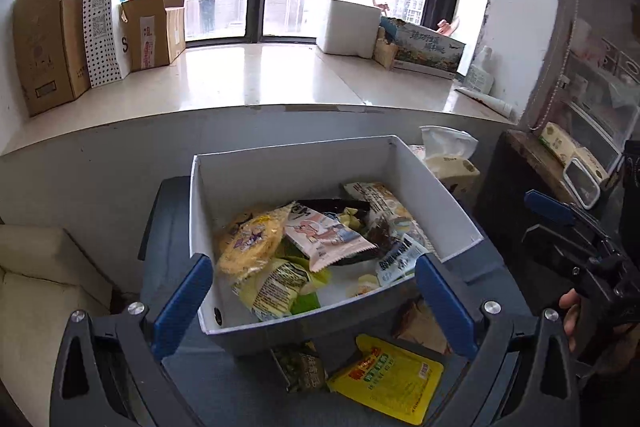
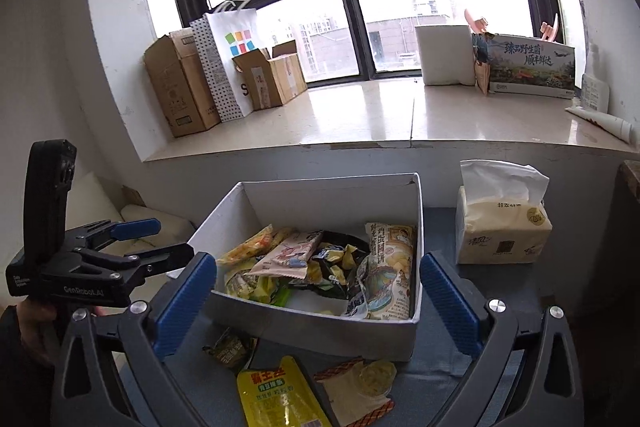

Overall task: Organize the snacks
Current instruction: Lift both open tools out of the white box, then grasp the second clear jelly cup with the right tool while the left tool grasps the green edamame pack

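Note:
A white box (image 1: 248, 171) (image 2: 320, 331) stands on a grey table and holds several snack packets, among them a round yellow cracker pack (image 1: 250, 247) and a pink pouch (image 1: 328, 239) (image 2: 288, 255). On the table in front of the box lie a yellow packet (image 1: 386, 379) (image 2: 276, 399), a dark green packet (image 1: 298, 367) (image 2: 230, 347) and a clear packet with a brown edge (image 2: 360, 387) (image 1: 420, 323). My left gripper (image 1: 316, 303) (image 2: 132, 239) is open and empty over the box's near edge. My right gripper (image 2: 318, 303) (image 1: 548, 215) is open and empty above the loose packets.
A tissue pack (image 2: 502, 223) (image 1: 448, 163) stands right of the box. A window ledge (image 2: 360, 115) behind carries cardboard boxes (image 2: 180, 87), a paper bag (image 2: 228, 59) and a white foam box (image 2: 444, 55). A cream cushion (image 1: 36, 287) lies left of the table.

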The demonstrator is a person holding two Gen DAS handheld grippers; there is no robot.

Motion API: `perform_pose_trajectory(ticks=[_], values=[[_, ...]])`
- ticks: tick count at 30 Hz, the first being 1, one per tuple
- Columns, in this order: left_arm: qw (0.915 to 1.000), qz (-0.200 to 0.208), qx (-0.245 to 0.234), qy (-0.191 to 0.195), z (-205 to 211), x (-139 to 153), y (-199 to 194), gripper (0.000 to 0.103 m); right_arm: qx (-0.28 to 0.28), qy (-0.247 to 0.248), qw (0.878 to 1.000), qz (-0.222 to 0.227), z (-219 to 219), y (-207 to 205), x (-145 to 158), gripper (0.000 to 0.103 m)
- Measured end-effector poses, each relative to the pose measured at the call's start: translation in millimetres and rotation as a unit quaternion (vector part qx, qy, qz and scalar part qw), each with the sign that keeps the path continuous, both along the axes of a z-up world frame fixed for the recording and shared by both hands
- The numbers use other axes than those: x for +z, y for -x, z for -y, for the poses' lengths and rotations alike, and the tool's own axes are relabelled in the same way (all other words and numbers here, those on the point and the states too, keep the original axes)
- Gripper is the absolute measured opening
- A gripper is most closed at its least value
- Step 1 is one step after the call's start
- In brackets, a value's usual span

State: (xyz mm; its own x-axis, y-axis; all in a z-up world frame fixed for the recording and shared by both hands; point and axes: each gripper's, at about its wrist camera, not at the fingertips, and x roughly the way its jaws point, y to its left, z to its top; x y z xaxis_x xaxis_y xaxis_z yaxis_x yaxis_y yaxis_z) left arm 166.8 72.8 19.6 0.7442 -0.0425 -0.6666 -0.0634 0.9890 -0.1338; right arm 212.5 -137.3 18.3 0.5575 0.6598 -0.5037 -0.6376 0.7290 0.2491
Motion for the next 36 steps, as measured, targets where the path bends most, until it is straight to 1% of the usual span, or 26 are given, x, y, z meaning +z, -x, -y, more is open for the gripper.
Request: perform_pose_trajectory(ticks=[4, 7, 10, 12, 13, 17, 21, 23, 28, 31, 32, 33, 34, 35, 36], values=[[0.9999, 0.012, -0.009, 0.008, 13.9, -9.7, 46.6, 0.103, -0.002, -0.004, 1.0, -0.002, 21.9, 41.9, -23.4, 0.103], [0.9997, 0.01, -0.011, 0.019, 22.9, -24.0, 76.3, 0.103, -0.008, -0.004, 1.0, -0.028, 34.3, 66.2, -52.3, 0.103], [0.9992, 0.002, -0.01, 0.039, 27.5, -40.9, 98.5, 0.103, -0.013, -0.018, 0.998, -0.06, 43.5, 80.8, -79.7, 0.103], [0.999, -0.005, -0.003, 0.044, 29.4, -50.3, 108.7, 0.103, -0.008, -0.044, 0.997, -0.068, 48.5, 84.3, -93.6, 0.103], [0.9989, -0.007, -0.006, 0.045, 31.0, -54.0, 112.5, 0.103, -0.01, -0.049, 0.996, -0.07, 49.5, 83.7, -99.1, 0.103], [0.9987, -0.01, -0.008, 0.05, 32.8, -63.6, 124.5, 0.103, -0.024, -0.033, 0.995, -0.093, 44.7, 68.5, -111.6, 0.103], [0.9987, -0.014, -0.001, 0.048, 31.9, -68.6, 129.2, 0.103, -0.04, -0.025, 0.992, -0.121, 39.2, 36.9, -125.3, 0.103], [0.9988, -0.017, 0.006, 0.044, 28.6, -70.0, 130.7, 0.103, -0.044, -0.023, 0.99, -0.128, 36.0, 21.5, -131.6, 0.103], [0.9986, -0.025, 0.019, 0.044, 17.7, -74.6, 134.2, 0.103, -0.051, 0.006, 0.99, -0.132, 19.5, -9.3, -146.6, 0.103], [0.9984, -0.029, 0.026, 0.042, 11.8, -78.0, 137.9, 0.103, -0.048, 0.014, 0.989, -0.138, 10.1, -20.2, -153.4, 0.103], [0.9982, -0.03, 0.029, 0.042, 9.9, -79.7, 138.8, 0.103, -0.047, 0.014, 0.989, -0.137, 8.3, -22.0, -154.6, 0.101], [0.998, -0.033, 0.031, 0.043, 8.1, -81.7, 139.6, 0.103, -0.048, 0.019, 0.989, -0.137, 6.5, -23.5, -156.1, 0.087], [0.9978, -0.037, 0.034, 0.044, 6.4, -83.4, 139.6, 0.103, -0.045, 0.024, 0.989, -0.142, 4.4, -24.5, -158.0, 0.05], [0.9975, -0.04, 0.037, 0.045, 4.7, -84.9, 139.1, 0.103, -0.053, 0.04, 0.987, -0.144, 2.5, -24.5, -160.1, 0.038], [0.9973, -0.041, 0.039, 0.046, 3.5, -85.7, 138.5, 0.103, -0.055, 0.041, 0.987, -0.145, 2.1, -23.7, -160.9, 0.038]])
